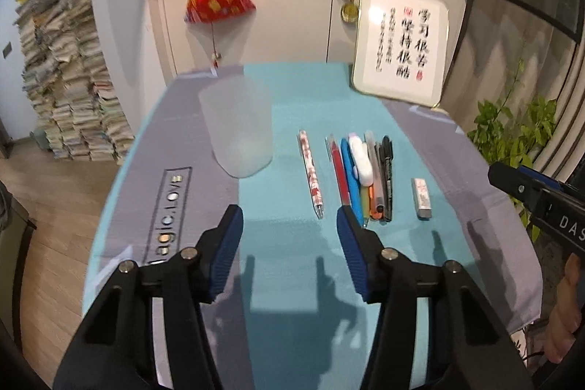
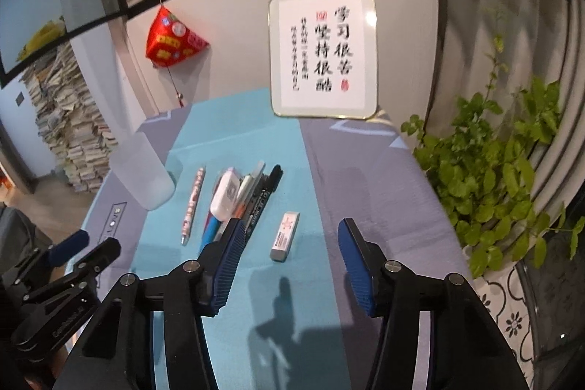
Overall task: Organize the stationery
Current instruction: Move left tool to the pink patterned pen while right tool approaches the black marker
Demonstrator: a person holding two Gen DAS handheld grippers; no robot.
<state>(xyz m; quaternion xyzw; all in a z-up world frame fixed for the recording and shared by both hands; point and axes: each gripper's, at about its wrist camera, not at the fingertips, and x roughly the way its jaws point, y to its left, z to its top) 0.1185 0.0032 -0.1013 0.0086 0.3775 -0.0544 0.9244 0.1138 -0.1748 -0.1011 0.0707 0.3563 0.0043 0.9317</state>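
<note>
Both grippers — left (image 1: 290,222), right (image 2: 289,236) — parted, holding nothing; pens (image 1: 360,170) & eraser (image 1: 421,198) lie right of frosted cup (image 1: 237,127).

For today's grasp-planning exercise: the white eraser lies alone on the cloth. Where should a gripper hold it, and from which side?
Grip the eraser across its two long sides, near the middle, coming down from above. It is a flat block lying clear of the pen bundle, so both long sides look free for the fingers. The right gripper, open, is probably better placed for this.
</note>
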